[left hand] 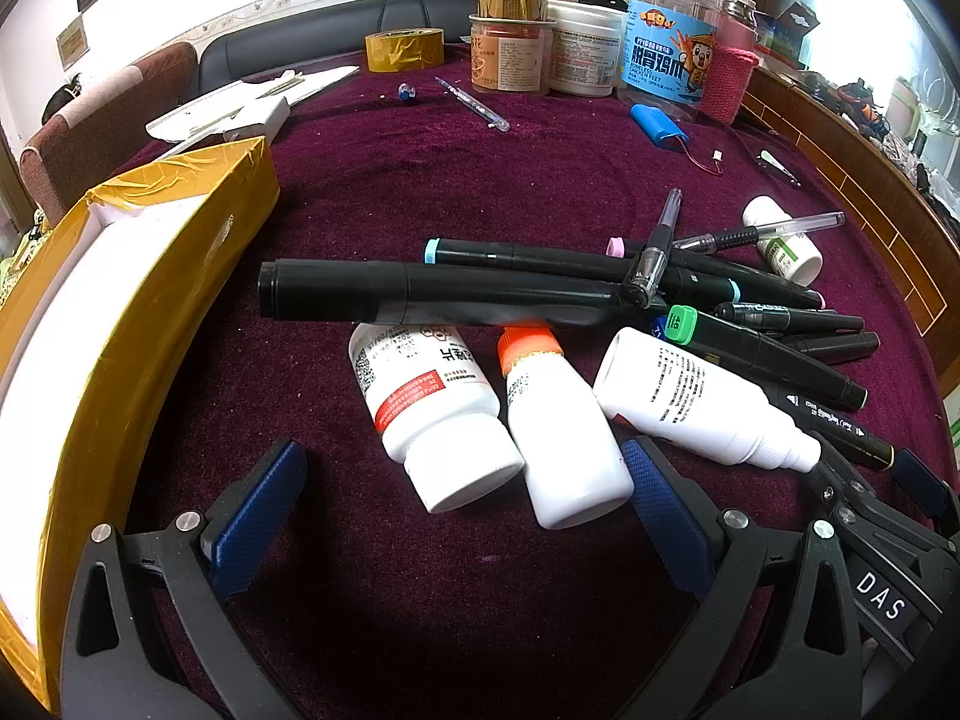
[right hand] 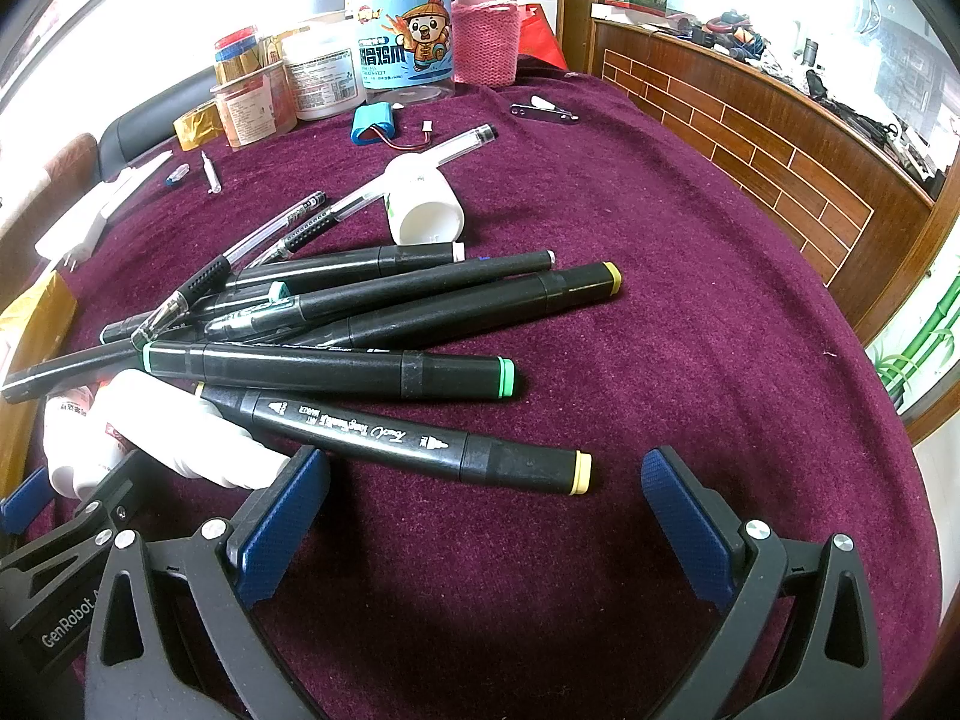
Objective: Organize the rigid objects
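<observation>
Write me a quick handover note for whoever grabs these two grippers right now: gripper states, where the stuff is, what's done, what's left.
Left gripper: open, empty, low over the white bottles.
Right gripper: open, empty, facing the yellow-capped marker.
Markers and pens lie in a crossed pile on the purple cloth; another small white bottle lies behind them.
The yellow-taped box sits to the left; nothing shows in the visible part.
Done: apparently nothing sorted.
Left: everything in the pile.

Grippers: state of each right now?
Left tool: open, holding nothing, two white bottles lying between its fingers.
Right tool: open, empty, just short of the yellow-capped marker.
</observation>
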